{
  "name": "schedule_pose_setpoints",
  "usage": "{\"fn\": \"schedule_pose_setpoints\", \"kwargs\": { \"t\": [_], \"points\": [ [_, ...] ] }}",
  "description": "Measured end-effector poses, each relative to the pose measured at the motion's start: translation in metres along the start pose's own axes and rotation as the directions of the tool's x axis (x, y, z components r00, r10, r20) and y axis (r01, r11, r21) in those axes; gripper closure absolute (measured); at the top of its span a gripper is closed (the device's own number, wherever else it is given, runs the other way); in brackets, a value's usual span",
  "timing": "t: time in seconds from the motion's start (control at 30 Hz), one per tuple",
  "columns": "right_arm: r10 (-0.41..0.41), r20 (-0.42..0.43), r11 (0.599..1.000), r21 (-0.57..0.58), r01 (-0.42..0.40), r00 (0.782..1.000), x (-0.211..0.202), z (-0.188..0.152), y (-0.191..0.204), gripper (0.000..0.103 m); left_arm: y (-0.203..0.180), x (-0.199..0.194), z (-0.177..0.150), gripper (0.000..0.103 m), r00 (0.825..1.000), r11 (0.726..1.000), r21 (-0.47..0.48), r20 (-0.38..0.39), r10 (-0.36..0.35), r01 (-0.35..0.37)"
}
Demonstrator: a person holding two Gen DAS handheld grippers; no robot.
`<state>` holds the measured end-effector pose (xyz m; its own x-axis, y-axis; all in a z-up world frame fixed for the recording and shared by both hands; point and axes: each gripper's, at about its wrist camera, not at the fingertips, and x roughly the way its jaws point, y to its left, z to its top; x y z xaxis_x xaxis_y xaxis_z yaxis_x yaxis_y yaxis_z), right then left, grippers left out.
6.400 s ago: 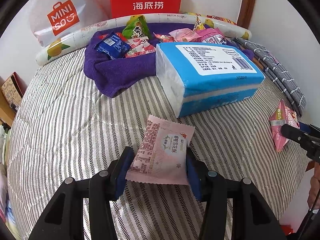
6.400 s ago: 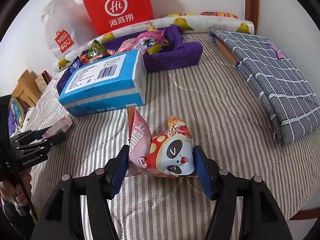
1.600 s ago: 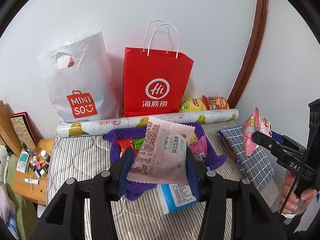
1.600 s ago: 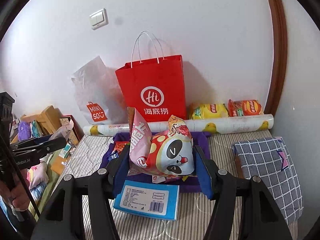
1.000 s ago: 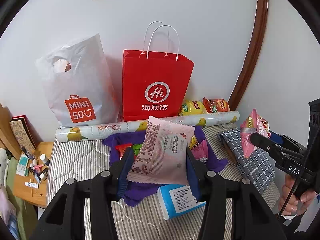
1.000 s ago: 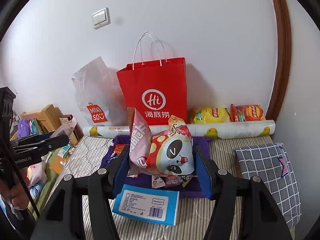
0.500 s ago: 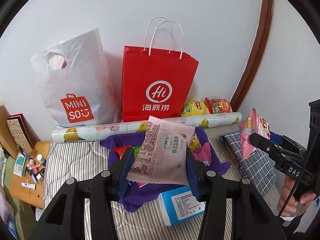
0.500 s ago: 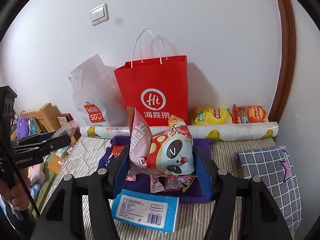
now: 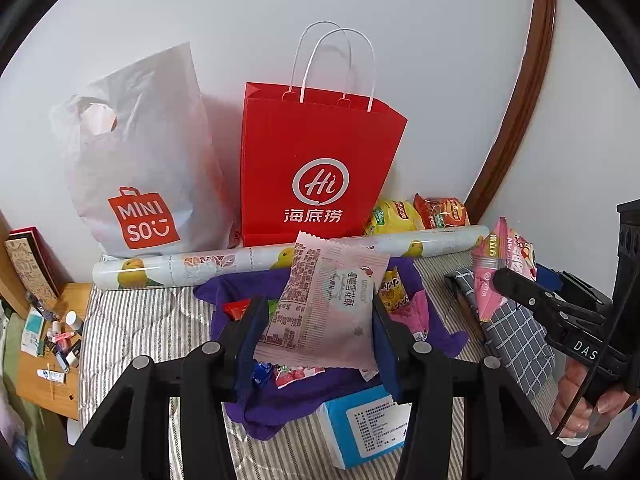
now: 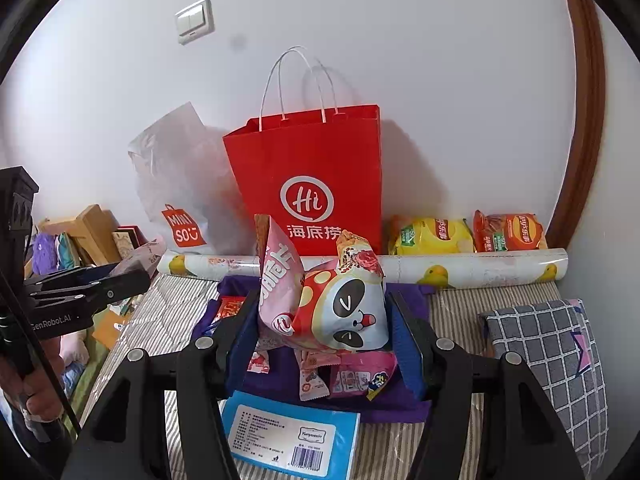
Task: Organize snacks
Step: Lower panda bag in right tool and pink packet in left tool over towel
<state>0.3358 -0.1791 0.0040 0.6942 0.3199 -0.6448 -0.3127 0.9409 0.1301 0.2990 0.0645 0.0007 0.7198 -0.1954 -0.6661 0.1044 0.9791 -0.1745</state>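
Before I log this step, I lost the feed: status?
Left gripper shut on pink pastry packet. Right gripper shut on panda snack bag. Red paper bag ahead, unobstructed.

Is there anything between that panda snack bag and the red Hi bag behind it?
Nothing visible blocks it. The right gripper holds the panda snack bag in the air before the red Hi bag; the purple cloth and patterned roll lie lower.
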Motion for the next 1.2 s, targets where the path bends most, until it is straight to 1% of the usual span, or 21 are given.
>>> {"fn": "schedule_pose_setpoints", "kwargs": {
  "t": [0.3,0.67,1.0,1.2],
  "points": [
    [-0.009,-0.018,1.0,-0.005,0.009,1.0,0.017,0.001,-0.001,0.043,0.002,0.02,0.004,0.056,1.0,1.0,-0.001,-0.018,-0.009,0.009],
    [-0.011,-0.063,1.0,0.003,0.011,0.998,0.048,0.001,-0.008,0.043,0.008,0.049,0.006,0.056,0.999,1.0,-0.02,-0.053,-0.013,0.012],
    [-0.002,-0.113,1.0,0.006,0.002,0.994,0.082,-0.004,-0.014,0.042,0.013,0.085,-0.001,0.056,0.994,0.999,-0.039,-0.111,-0.024,0.02],
    [0.011,-0.165,1.0,0.001,-0.011,0.986,0.109,-0.013,-0.013,0.043,0.018,0.106,-0.008,0.056,0.988,0.998,-0.056,-0.153,-0.03,0.021]
  ]
}}
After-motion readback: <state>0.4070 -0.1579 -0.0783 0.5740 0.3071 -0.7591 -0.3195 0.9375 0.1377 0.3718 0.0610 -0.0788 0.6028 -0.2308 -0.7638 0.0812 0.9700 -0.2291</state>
